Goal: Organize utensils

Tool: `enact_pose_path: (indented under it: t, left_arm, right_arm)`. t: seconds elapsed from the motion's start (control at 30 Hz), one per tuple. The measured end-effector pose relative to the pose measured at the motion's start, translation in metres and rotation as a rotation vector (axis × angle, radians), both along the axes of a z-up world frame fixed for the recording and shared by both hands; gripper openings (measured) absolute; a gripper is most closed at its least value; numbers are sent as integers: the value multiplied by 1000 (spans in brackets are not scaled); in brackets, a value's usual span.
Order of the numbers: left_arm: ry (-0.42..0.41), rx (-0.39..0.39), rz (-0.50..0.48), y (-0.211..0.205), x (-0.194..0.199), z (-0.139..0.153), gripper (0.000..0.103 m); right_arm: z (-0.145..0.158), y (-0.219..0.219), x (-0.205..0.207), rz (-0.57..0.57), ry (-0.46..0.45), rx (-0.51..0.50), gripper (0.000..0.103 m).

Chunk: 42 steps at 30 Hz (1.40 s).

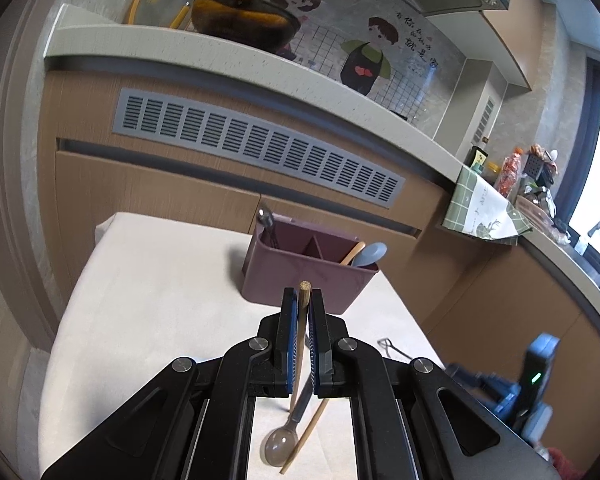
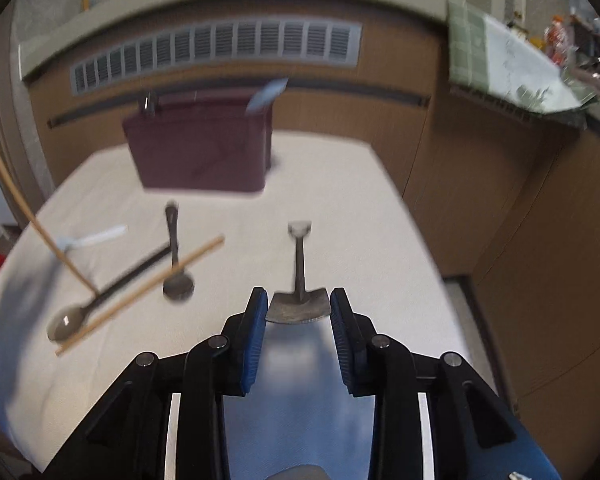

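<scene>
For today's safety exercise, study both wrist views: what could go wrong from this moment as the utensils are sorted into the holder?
1. The left gripper pinches one thin chopstick near its top end; the long free length could swing or slip out.
2. The right gripper brackets the small metal shovel-shaped scoop by its blade edges; an uneven grip might let it twist out.
3. The maroon holder sits near the table's far edge, so a hard push may shift it.

The left gripper [image 1: 304, 300] points a little downward toward the purple box [image 1: 308, 268], and its jaws are squeezed tight on a wooden chopstick [image 1: 303, 320]. The right gripper [image 2: 298, 306] tilts down more steeply, nearer than that box, jaws part open around a small metal scoop [image 2: 298, 304].
</scene>
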State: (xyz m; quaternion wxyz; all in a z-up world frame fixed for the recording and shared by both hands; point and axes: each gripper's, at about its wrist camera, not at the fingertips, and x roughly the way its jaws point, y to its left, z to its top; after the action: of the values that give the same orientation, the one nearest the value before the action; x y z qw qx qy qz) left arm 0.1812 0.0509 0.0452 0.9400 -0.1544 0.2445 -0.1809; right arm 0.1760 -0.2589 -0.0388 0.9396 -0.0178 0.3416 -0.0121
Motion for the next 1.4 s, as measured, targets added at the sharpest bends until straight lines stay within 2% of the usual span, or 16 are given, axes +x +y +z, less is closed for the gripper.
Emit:
enact_pose_path:
  t: [0.17, 0.2, 0.23, 0.43, 0.7, 0.77, 0.83, 0.97, 1.07, 1.13, 1.27, 1.4]
  left_arm:
    - [-10, 7, -3, -5, -5, 7, 5]
    - [-9, 6, -4, -5, -5, 7, 5]
    - [-9, 5, -5, -5, -6, 9, 5]
    - [-29, 21, 2, -7, -11, 18, 5]
    - [-22, 27, 11, -5, -13, 19, 5]
    - [-20, 24, 10, -3, -13, 18, 5]
    - [-20, 24, 12, -4, -13, 17, 5]
    - [-13, 25, 4, -5, -11, 16, 5]
    - [-5, 31, -2, -8, -11, 16, 5]
    - [1, 35, -3, -9, -9, 15, 5]
    - [9, 45, 5, -8, -10, 15, 5]
    - [21, 47, 13, -9, -4, 14, 5]
  right_arm:
    - [46, -8, -2, 18, -134, 10, 25]
    - [51, -8, -2, 21, -146, 14, 19]
    - [56, -9, -1, 27, -155, 21, 2]
    - [66, -5, 1, 63, -179, 34, 3]
    - [51, -21, 2, 79, -127, 81, 4]
    - [43, -36, 0, 95, -86, 130, 12]
    - [30, -53, -3, 87, -37, 162, 36]
    - [-6, -83, -12, -12, 68, 182, 36]
    - [-34, -107, -14, -72, 162, 318, 36]
    - [-43, -111, -12, -88, 187, 360, 36]
    - [-57, -124, 0, -178, 188, 422, 36]
    - [-63, -132, 10, -232, 144, 488, 36]
